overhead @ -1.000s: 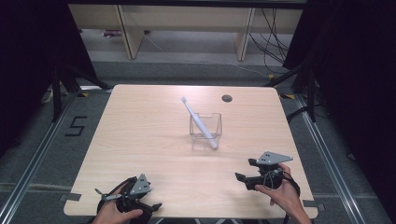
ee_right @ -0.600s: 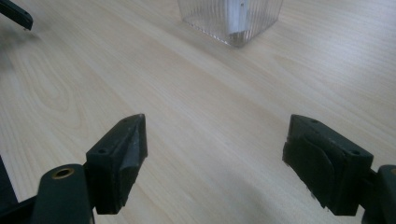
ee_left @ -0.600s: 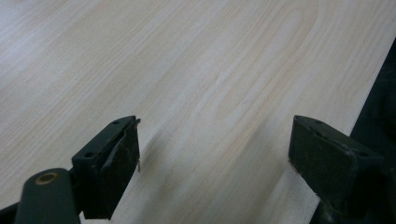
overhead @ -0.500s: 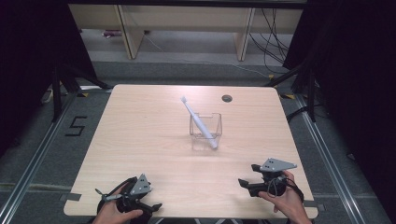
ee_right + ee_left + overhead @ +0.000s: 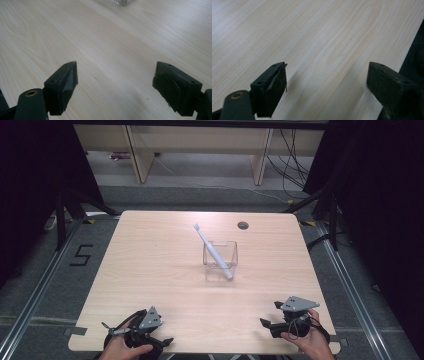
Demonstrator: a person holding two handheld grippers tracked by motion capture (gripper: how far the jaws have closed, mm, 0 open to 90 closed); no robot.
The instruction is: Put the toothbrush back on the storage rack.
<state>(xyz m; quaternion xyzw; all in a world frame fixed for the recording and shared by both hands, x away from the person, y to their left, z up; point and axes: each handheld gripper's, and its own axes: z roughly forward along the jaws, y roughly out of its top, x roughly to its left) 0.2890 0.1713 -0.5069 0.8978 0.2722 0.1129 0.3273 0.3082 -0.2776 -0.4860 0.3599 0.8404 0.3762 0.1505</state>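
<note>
Because the white toothbrush (image 5: 214, 252) looks light, stiff and smooth, it would likely be best pinched on the handle above the rim of the clear plastic cup (image 5: 220, 261), in which it leans mid-table. Both the left gripper (image 5: 159, 339) and right gripper (image 5: 264, 324) rest wide open at the near edge of the table (image 5: 150, 265), well apart from it.

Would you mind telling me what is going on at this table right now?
A person holds a left gripper and a right gripper low at the near edge of the wooden table, both open with nothing between their fingers. In the middle stands a clear square container with a white toothbrush leaning in it, head up and pointing away. Neither gripper touches either.
</note>
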